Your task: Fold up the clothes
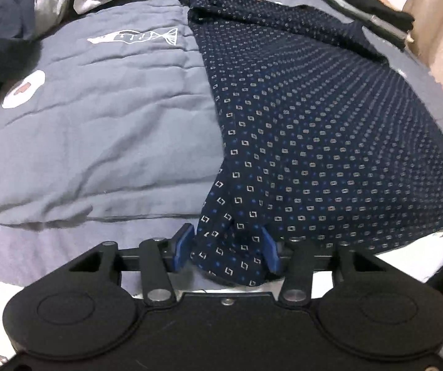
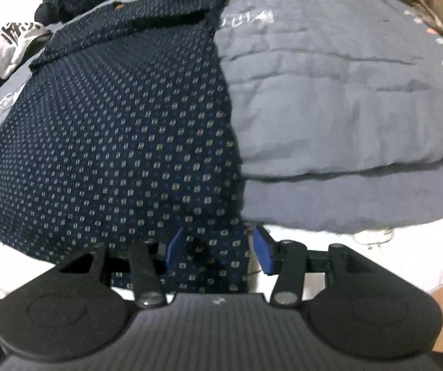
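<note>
1. While the dark patterned shirt (image 1: 298, 117) lies spread flat on the grey quilt (image 1: 97, 123) that covers the bed, both grippers sit at its near hem, by the near edge of the bed.
2. The left gripper (image 1: 229, 252) has the shirt's near left corner bunched between its blue pads (image 1: 182, 244); the cloth fills the gap and both pads look pressed against it, so I judge it gripped at a middling width.
3. The right gripper (image 2: 218, 249) straddles the hem at the shirt's right edge. Cloth lies between its pads (image 2: 172, 249), but the right pad stands clear of the fabric, so this looks parted, not yet pinching.
4. Step in hand, as I read it: taking hold of the two bottom corners for the first fold.
5. Next, the right jaws need to close on the hem; then both corners should rise together and travel toward the collar at the far edge, kept level so the cloth lands square.
6. Loose clothes (image 1: 11, 15) wait at the far left corner.
</note>
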Available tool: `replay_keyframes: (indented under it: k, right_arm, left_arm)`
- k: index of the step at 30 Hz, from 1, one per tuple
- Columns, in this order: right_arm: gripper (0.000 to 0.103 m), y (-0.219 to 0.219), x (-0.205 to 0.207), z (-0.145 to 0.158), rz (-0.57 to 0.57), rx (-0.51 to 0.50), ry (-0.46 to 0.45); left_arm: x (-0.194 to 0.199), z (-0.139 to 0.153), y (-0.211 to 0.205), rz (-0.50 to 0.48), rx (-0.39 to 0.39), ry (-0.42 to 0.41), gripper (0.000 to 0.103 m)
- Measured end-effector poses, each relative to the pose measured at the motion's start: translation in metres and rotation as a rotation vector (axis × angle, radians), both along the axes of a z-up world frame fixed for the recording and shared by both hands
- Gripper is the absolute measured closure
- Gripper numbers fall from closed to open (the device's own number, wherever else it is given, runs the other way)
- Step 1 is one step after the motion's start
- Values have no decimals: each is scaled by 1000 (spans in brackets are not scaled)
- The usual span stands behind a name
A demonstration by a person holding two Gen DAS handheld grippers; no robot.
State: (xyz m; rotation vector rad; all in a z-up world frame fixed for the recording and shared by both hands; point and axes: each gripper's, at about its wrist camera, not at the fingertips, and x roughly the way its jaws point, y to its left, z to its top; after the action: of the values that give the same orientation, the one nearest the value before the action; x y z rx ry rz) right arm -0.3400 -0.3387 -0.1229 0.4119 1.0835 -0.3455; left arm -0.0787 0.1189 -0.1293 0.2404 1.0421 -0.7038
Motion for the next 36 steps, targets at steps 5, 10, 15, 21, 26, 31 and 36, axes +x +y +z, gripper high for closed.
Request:
replay_keyframes:
  k: [5, 10, 15, 21, 26, 31, 36]
  right_arm:
    - [54, 7, 6, -10, 20, -66, 86]
    - [54, 6, 9, -24, 20, -64, 163]
    - [75, 7, 6, -26, 16, -21, 121]
    - [97, -20, -21, -1, -117, 344, -206]
    - [97, -50, -34, 27, -242, 558, -519]
    - [97, -83, -17, 55, -297, 599, -707]
    - [97, -107, 24, 44, -336, 576, -680]
  left_arm:
    - [0, -3, -4, 2, 5, 11, 52]
    - [-7, -7, -13, -43, 43, -18, 52]
    - [-9, -5, -15, -50, 12, 6, 74]
    - [-3, 13, 3, -17, -218, 100, 89]
    - [14, 41, 29, 93, -491, 135, 89]
    - [39, 65, 26, 146, -572, 106, 89]
    - [79, 65, 5, 192, -572, 92, 89]
